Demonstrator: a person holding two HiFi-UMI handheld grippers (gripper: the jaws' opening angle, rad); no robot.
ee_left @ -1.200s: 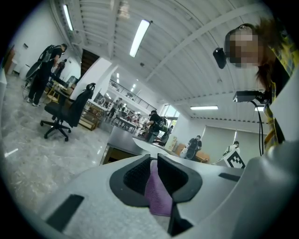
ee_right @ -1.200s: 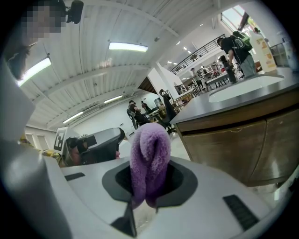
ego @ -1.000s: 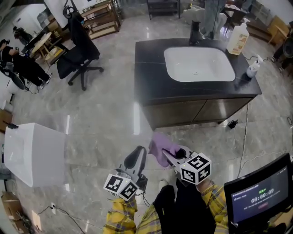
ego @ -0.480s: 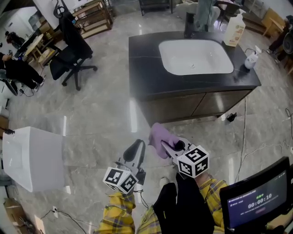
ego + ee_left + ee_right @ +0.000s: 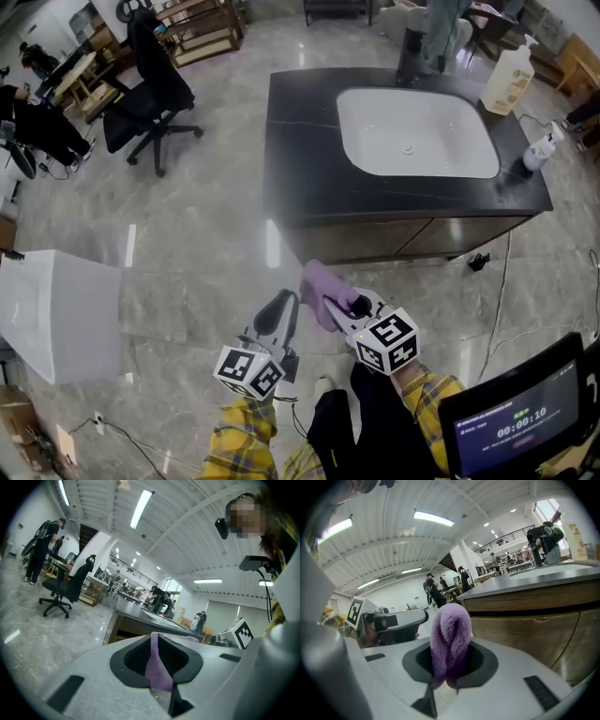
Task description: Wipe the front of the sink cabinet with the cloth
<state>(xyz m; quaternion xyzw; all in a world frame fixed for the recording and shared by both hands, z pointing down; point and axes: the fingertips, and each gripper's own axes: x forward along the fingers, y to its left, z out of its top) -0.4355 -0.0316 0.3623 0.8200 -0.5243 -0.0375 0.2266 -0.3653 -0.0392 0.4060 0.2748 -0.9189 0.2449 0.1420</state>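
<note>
Right gripper (image 5: 333,305) clamps the bunched purple terry cloth (image 5: 322,281); left gripper (image 5: 284,312) pinches a narrow strip of it. Both hold it above the grey marble floor (image 5: 206,244), near the brown wooden sink cabinet front (image 5: 394,239), not touching.

**Bright, even indoor light; wide-angle distortion in the gripper views**
We trace the light to overhead strip lights (image 5: 140,508), which show in both gripper views. In the head view they leave a white glare streak on the polished floor (image 5: 272,246) just left of the sink cabinet (image 5: 375,239), whose front lies in shade. Both gripper views bend strongly and fall to black at the corners. The cloth (image 5: 450,639) close to each lens is soft, and the head view is slightly soft throughout.
</note>
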